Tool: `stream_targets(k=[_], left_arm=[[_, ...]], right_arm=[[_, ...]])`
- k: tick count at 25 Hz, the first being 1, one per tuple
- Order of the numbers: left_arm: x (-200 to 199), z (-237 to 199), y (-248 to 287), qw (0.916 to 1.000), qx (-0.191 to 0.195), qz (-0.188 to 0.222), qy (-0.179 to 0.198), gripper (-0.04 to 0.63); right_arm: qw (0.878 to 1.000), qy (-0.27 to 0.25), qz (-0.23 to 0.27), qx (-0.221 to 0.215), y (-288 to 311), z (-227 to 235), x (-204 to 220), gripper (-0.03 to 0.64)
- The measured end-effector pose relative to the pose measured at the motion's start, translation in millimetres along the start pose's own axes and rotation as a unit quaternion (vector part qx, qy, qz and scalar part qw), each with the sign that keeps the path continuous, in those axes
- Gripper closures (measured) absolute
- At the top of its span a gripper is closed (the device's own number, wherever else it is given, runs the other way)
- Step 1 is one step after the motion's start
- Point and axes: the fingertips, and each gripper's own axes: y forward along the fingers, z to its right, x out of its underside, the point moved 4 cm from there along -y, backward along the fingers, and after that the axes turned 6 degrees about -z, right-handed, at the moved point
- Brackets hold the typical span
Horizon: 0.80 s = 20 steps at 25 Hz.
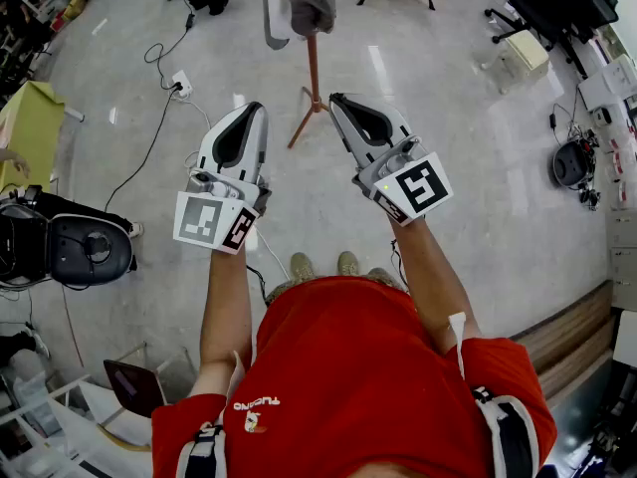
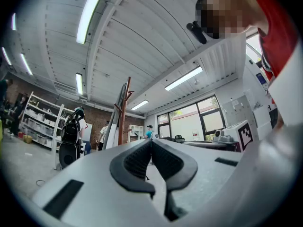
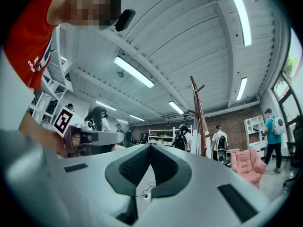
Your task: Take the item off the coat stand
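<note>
Before the coat stand, both claws raised, closed, empty

Bright, even light here. Tube lights blaze on the ceiling, up and left of the coat stand. A pale glare streak lies on the floor just right of it. Windows to its right wash out. Shadows are soft, fisheye bends the edges, and the gripper views' corners go black.
</note>
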Motion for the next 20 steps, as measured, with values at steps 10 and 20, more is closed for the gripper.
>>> stream_targets(k=[10,20], left_arm=[[2.6,-26.6,-9.4,1.0000,0.004,0.003,-0.006,0.581],[6.6,-78.7,-20.4,0.9995,0.026,0.011,-0.014,0.581]], right_arm=[[1.000,-0.003,-0.006,0.017,22.0,-9.3,4.6,0.594],[0.997,-0.007,-0.025,0.078,57.1,-15.2,13.3,0.594]])
